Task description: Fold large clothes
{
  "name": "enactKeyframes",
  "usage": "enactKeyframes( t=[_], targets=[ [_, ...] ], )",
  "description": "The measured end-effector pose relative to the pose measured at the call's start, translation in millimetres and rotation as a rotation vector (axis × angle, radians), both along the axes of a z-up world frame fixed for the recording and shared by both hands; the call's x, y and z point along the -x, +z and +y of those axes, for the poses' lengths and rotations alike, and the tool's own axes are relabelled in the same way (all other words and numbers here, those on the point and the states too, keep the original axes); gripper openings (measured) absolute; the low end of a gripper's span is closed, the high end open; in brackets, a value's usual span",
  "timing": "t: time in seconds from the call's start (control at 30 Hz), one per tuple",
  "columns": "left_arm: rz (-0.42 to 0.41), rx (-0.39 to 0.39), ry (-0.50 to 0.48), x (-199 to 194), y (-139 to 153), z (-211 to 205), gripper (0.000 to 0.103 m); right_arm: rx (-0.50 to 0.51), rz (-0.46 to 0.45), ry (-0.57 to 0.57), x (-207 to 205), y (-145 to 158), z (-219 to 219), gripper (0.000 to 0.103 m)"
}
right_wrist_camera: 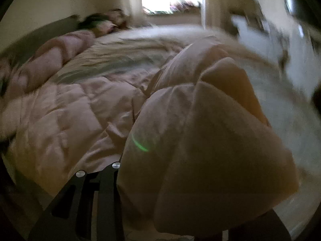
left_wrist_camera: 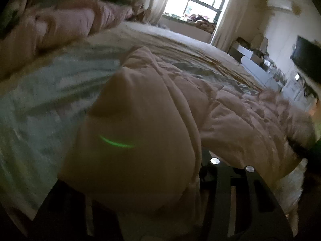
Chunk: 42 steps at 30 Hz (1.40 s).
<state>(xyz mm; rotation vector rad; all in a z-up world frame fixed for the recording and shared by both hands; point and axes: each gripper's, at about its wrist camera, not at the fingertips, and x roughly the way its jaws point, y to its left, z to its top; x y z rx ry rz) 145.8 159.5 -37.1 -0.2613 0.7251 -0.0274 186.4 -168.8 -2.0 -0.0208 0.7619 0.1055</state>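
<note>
Fingers of left gripper (left_wrist_camera: 168, 180) and right gripper (right_wrist_camera: 160, 190) each pinched bunched pink quilt (right_wrist_camera: 66, 110) corner, raised off bed (left_wrist_camera: 180, 38) for folding.

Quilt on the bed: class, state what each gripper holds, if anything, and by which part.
Both grip the pink quilt: the left gripper and the right gripper each hold a bunched fold of its near edge.
</note>
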Motion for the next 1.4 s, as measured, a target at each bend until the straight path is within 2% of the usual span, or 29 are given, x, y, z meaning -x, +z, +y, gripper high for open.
enactKeyframes(
  t=[0.13,0.23,0.37,0.53,0.6,0.7,0.8,0.83,0.97,1.03,1.13,1.27,1.37,1.4],
  targets=[
    [0.039,0.014,0.010,-11.8,-9.4,7.4,0.042,0.126,0.004,0.007,-7.6,-9.6,13.8,0.033],
    [0.050,-0.041,0.010,-18.6,-7.9,-0.4,0.042,0.161,-0.001,0.005,-7.8,-15.5,18.4,0.033],
    [0.059,-0.064,0.014,-21.1,-2.9,-9.7,0.041,0.022,0.065,-0.040,-12.8,-24.8,-9.0,0.033],
    [0.062,-0.128,-0.001,-23.1,-4.9,-22.0,0.040,-0.201,0.166,-0.121,-9.6,-45.4,-42.4,0.034],
    [0.072,-0.121,0.000,-25.8,-8.0,-19.2,0.041,-0.229,0.175,-0.136,-10.3,-46.8,-43.4,0.036],
    [0.071,-0.121,0.000,-27.6,-8.5,-17.9,0.041,-0.215,0.174,-0.145,-10.0,-43.7,-40.2,0.038],
    [0.071,-0.109,0.002,-27.9,-8.4,-16.2,0.041,-0.210,0.167,-0.160,-7.7,-41.2,-41.4,0.049],
    [0.071,-0.109,0.002,-27.4,-8.6,-16.7,0.041,-0.197,0.162,-0.167,-5.8,-39.6,-41.3,0.057],
    [0.072,-0.102,0.005,-27.6,-8.8,-15.5,0.042,-0.177,0.159,-0.195,1.9,-35.6,-45.4,0.074],
    [0.070,-0.100,0.005,-24.7,-10.0,-16.4,0.042,-0.167,0.151,-0.215,6.6,-32.5,-51.3,0.085],
    [0.070,-0.095,0.008,-22.3,-10.6,-17.6,0.043,-0.198,0.160,-0.240,12.0,-31.6,-66.5,0.088],
    [0.071,-0.081,0.012,-18.5,-12.5,-15.6,0.046,-0.114,0.095,-0.299,28.6,-16.4,-76.7,0.091],
    [0.071,-0.072,0.020,-15.8,-13.0,-14.1,0.048,0.088,-0.060,-0.344,43.3,3.8,-63.4,0.091],
    [0.071,-0.073,0.025,-15.0,-13.6,-12.7,0.050,0.126,-0.100,-0.347,46.7,7.7,-56.9,0.091]
  ],
)
